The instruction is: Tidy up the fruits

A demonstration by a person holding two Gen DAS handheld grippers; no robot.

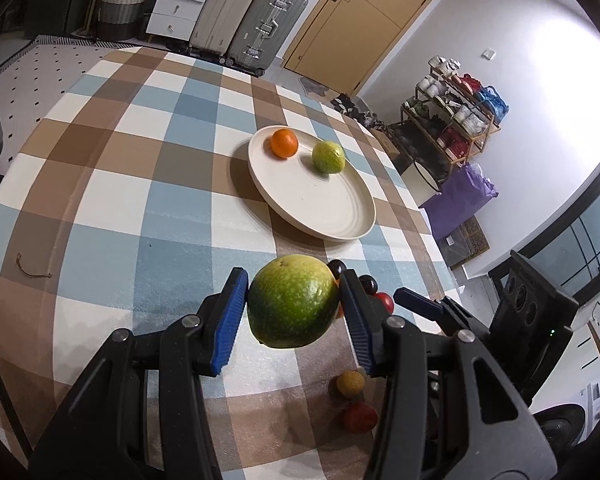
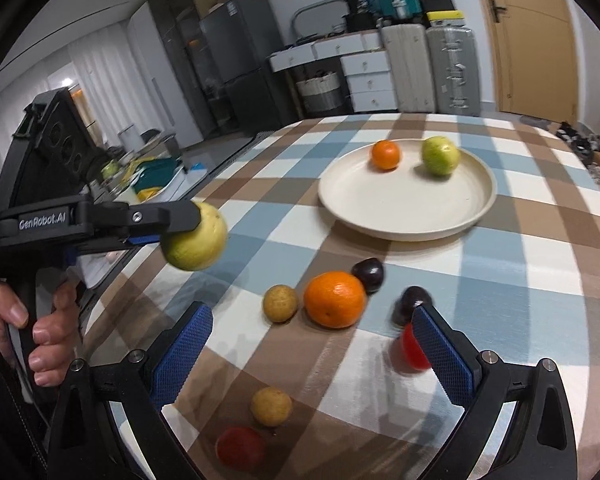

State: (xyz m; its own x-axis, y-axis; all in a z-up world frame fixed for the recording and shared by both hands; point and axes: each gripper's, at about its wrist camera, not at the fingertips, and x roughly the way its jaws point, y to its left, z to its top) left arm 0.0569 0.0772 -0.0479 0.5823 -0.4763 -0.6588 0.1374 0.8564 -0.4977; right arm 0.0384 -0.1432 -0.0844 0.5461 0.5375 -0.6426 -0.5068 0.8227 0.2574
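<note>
Fruits are split between a cream plate [image 2: 406,224] in the upper right of the right wrist view and the checked counter [image 2: 540,264] below it. On the plate sit a small orange [image 2: 385,155] and a green fruit [image 2: 440,156], apart from each other. The left tool [image 1: 294,304] grips a large green fruit [image 1: 293,302] between its blue pads, lifted clear of the counter, low in the middle of the left wrist view; a hand [image 2: 40,320] at the lower left edge holds its handle. The right tool [image 2: 312,344] stands wide open with nothing between its pads, above loose fruit: a large orange [image 2: 334,299], two dark plums [image 2: 368,274], two yellowish-brown round fruits [image 2: 281,303] and two red ones [image 2: 240,447].
</note>
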